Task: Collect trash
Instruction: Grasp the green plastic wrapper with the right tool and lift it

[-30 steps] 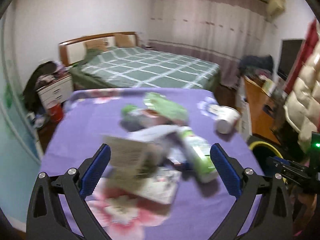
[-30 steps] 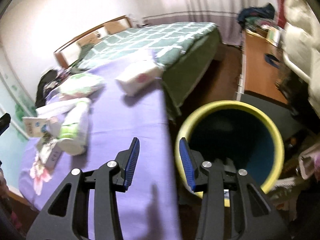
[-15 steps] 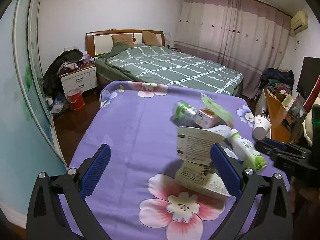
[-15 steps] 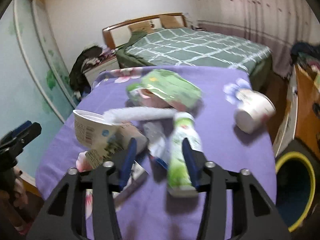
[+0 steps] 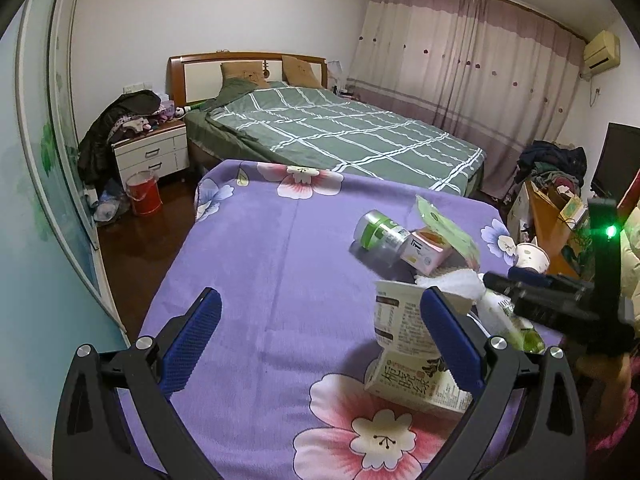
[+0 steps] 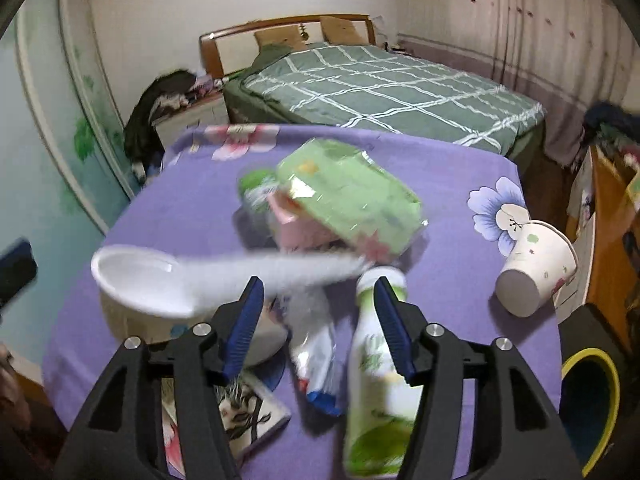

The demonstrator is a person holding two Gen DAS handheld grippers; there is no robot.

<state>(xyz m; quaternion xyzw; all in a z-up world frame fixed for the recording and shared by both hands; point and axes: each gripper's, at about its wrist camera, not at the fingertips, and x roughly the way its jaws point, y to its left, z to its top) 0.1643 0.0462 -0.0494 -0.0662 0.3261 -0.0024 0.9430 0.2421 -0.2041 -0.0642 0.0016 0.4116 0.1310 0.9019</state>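
Left wrist view
Left gripper (image 5: 320, 328): jaws spread wide; nothing between them but purple cloth; the right-hand blue pad (image 5: 448, 338) overlaps a carton in the picture, contact cannot be told
Table cover (image 5: 260, 264): plush purple fabric, printed with pink and blue flowers
Trash heap: lies at 2 to 3 o'clock of the jaws
Cartons: two; a tall cream carton (image 5: 404, 344) with printed panels, crumpled, at 3 o'clock; a small pink box (image 5: 424, 250) further off at 1 o'clock
Jar (image 5: 380, 234): one; clear cylinder, green band, lying on its side, touching the pink box
Green wrapper (image 5: 444, 224): one; thin glossy film, resting on the pink box
Paper cup (image 5: 530, 258): one; white, tipped over, at 2 o'clock near the table edge
Right gripper (image 5: 500, 282): dark body entering from 3 o'clock over the heap; its jaws are not clear from here

Right wrist view
Right gripper (image 6: 320, 320): jaws partly open; nothing pinched; the right pad (image 6: 394, 328) sits just beside the bottle neck
Bottle (image 6: 376, 376): one; white plastic with green label, lying lengthwise at 5 o'clock
White bowl (image 6: 144, 284): one; round, smooth, at 9 o'clock, blurred
Green wrapper (image 6: 348, 196): at 12 o'clock atop the pink box (image 6: 304, 232)
Paper cup (image 6: 536, 268): on its side at 3 o'clock, well apart from the heap
Bin (image 6: 590, 400): one; round, yellow rim, dark blue inside, at 4 o'clock below the table edge
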